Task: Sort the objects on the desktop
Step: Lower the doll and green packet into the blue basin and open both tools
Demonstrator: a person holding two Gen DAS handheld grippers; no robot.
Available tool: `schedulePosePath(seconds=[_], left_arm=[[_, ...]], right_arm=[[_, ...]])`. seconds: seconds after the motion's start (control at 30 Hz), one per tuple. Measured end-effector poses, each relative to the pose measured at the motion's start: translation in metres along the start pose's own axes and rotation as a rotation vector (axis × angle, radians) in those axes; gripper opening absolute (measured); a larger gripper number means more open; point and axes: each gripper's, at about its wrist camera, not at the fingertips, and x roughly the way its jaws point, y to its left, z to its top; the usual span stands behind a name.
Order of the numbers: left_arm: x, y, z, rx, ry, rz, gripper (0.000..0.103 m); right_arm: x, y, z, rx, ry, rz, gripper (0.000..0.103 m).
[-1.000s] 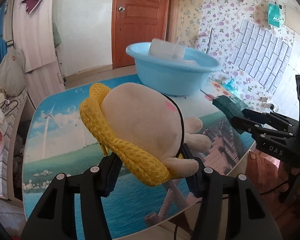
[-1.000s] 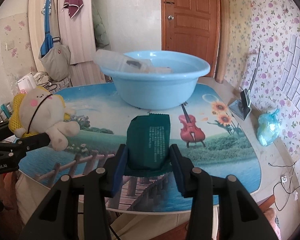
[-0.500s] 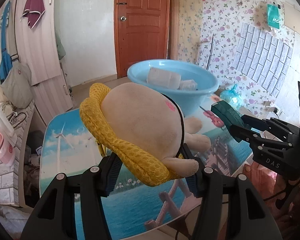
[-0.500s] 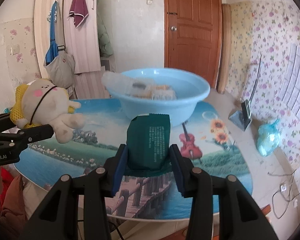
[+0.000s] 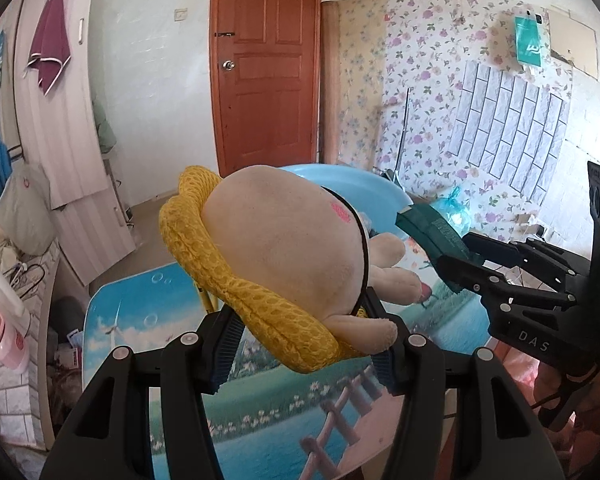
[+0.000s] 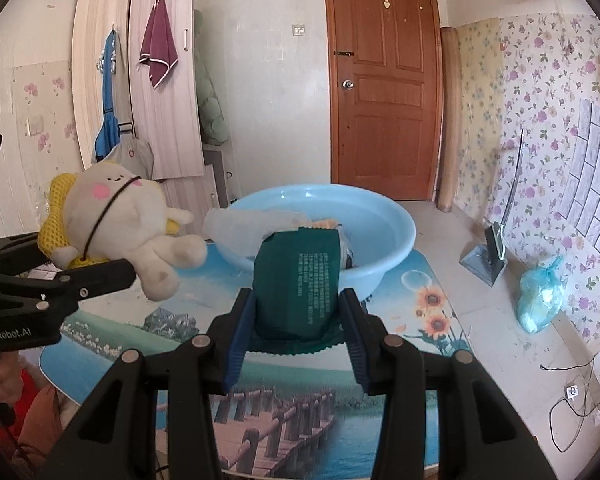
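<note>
My left gripper (image 5: 306, 354) is shut on a cream plush toy (image 5: 284, 248) with a yellow knitted back, held high above the picture-printed table (image 5: 148, 320). From the right wrist view the same plush toy (image 6: 116, 224) hangs at the left, short of the light blue basin (image 6: 380, 240). My right gripper (image 6: 296, 340) is shut on a dark green snack packet (image 6: 296, 284), raised just in front of the basin. In the left wrist view the packet (image 5: 428, 228) shows at the right, beside the basin rim (image 5: 364, 182). The basin holds a clear bag and other items.
A teal plastic bag (image 6: 540, 296) and a dustpan (image 6: 488, 256) lie on the floor to the right of the table. A brown door (image 6: 384, 92) stands behind the basin. Cables (image 6: 572, 400) trail on the floor at the right. A person's hand (image 6: 4, 376) holds the left gripper.
Both grippers have risen and moved forward toward the basin, still holding the plush toy and the packet. The basin now sits lower and closer in both views.
</note>
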Motion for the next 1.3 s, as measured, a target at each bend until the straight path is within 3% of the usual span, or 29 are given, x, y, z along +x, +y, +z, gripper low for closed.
schedulePosePath(seconds=[0.5, 1.3], left_arm=[[0.039, 0.002, 0.032, 0.009, 0.002, -0.026, 0.056], [0.139, -0.005, 0.083, 0.077, 0.036, -0.062, 0.056]], right_arm=[[0.042, -0.014, 0.022, 0.018, 0.03, 0.015, 0.042], [0.122, -0.056, 0.056, 0.053, 0.047, 0.006, 0.042]])
